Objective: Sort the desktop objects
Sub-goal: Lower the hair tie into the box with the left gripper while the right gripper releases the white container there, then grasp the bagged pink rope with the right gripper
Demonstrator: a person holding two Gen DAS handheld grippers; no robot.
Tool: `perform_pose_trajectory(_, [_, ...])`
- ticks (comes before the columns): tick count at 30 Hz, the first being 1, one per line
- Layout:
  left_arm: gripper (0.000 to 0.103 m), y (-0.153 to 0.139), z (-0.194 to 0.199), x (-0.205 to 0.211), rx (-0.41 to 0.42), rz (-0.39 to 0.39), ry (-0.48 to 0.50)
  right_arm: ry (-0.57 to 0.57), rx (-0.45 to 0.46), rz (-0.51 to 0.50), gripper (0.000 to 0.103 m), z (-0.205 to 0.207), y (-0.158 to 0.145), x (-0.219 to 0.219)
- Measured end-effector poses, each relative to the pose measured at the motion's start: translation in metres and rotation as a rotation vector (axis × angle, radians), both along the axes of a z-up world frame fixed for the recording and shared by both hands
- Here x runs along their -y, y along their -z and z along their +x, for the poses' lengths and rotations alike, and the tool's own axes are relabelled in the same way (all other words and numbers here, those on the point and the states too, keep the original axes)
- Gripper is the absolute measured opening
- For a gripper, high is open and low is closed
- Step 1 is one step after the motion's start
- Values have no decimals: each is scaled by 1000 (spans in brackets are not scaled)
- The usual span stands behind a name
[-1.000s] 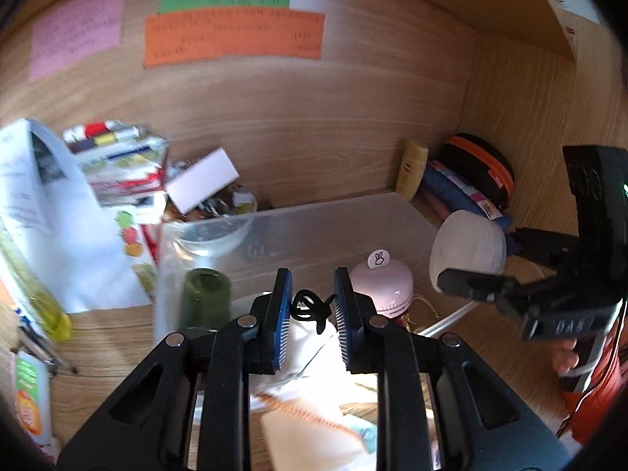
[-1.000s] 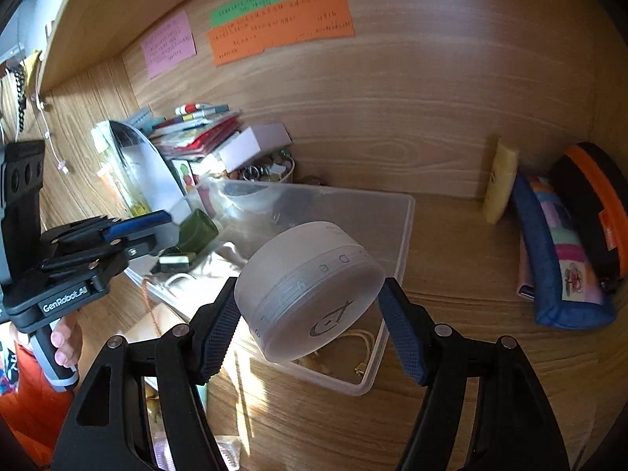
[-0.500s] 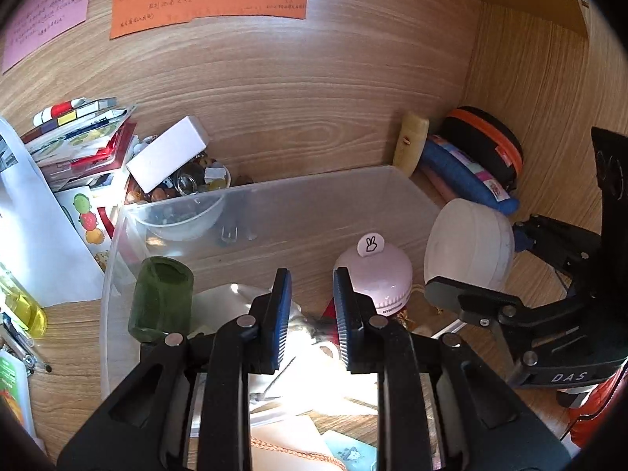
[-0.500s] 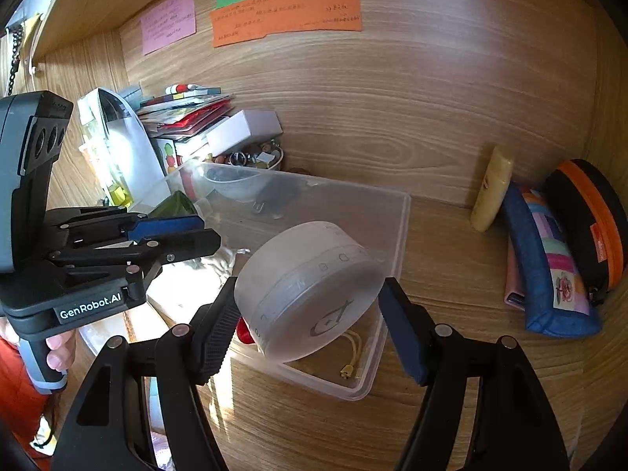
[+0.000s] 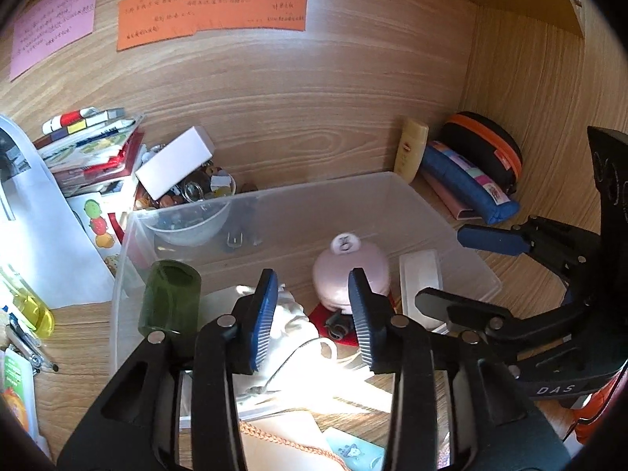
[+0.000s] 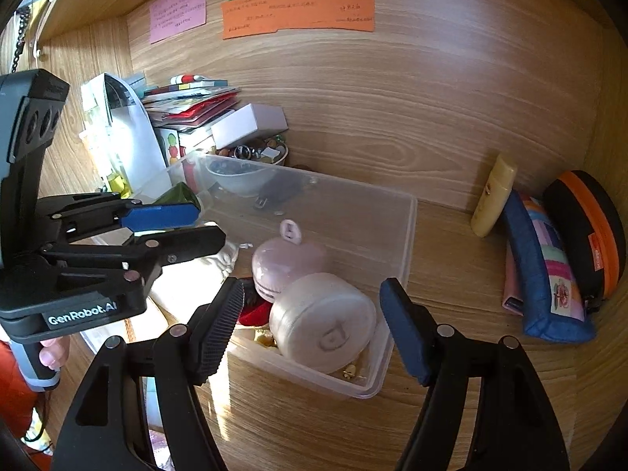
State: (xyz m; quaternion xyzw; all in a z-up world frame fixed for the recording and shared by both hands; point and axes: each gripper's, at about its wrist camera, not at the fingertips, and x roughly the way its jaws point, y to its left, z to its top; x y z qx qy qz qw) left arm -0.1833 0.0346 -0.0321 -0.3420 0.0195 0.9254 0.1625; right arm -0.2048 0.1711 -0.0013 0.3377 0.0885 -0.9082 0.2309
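Over bin (image 6: 396, 235) | I hold right gripper (image 6: 310, 324) wide, left gripper (image 5: 312, 310) wide | bin holds white puck (image 6: 324, 320), pink case (image 6: 282, 261), green jar (image 5: 170, 298)

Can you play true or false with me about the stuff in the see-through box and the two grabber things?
1. The white round puck is lying inside the clear plastic bin. True.
2. The right gripper is squeezing the puck. False: its jaws are spread wide and the puck lies free between them, in the bin.
3. A pink round gadget sits right beside the puck in the bin. True.
4. The left gripper is holding the green bottle. False: its jaws are open and empty; the bottle rests to its left in the bin.
5. The blue pencil case is inside the bin. False: it lies on the desk outside it, by the orange and black pouch.
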Motion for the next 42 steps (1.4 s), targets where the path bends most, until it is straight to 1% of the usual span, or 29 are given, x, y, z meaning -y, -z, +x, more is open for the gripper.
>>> perform_pose_trajectory(1, [42,-2,1,1,-6,2,-2,0,-1,3,69,1,-1,-1])
perform_pose_trajectory(3, [50,-6,4,2,-20,7,-6,2,-4,0,69,2,-4,0])
perform_pose_trajectory(5, [54,-11,9,3,-38,11,-10,8,-10,-10,70,4,-8,-3])
perform_pose_trajectory(7, [63,-18,14,5,-59,18,-17,22,-15,-24,75,7,-13,-7])
perform_pose_trajectory(12, [74,-36,29,16,-123,27,-50,54,-29,-55,79,18,-23,-17])
perform_pose_trajectory(16, [79,-43,42,26,-142,32,-70,75,-31,-65,81,31,-27,-25])
perform_pose_trajectory(18, [87,-44,50,32,-149,34,-85,78,-30,-70,81,38,-28,-29])
perform_pose_trajectory(23, [88,-42,68,41,-150,26,-108,72,-46,-48,81,59,-26,-29])
perform_pose_trajectory(33, [90,-14,101,57,-84,6,-142,45,-25,-14,82,98,-6,-23])
perform_pose_trajectory(36, [90,-3,110,63,-65,-13,-154,31,16,-30,83,107,4,-22])
perform_pose_trajectory(37, [90,2,114,66,-53,-21,-161,17,49,-36,83,110,10,-19])
perform_pose_trajectory(39, [90,12,120,74,-27,-37,-174,-8,79,-40,83,116,18,-14])
perform_pose_trajectory(42, [90,26,128,87,11,-45,-194,-53,108,-23,83,127,31,-2])
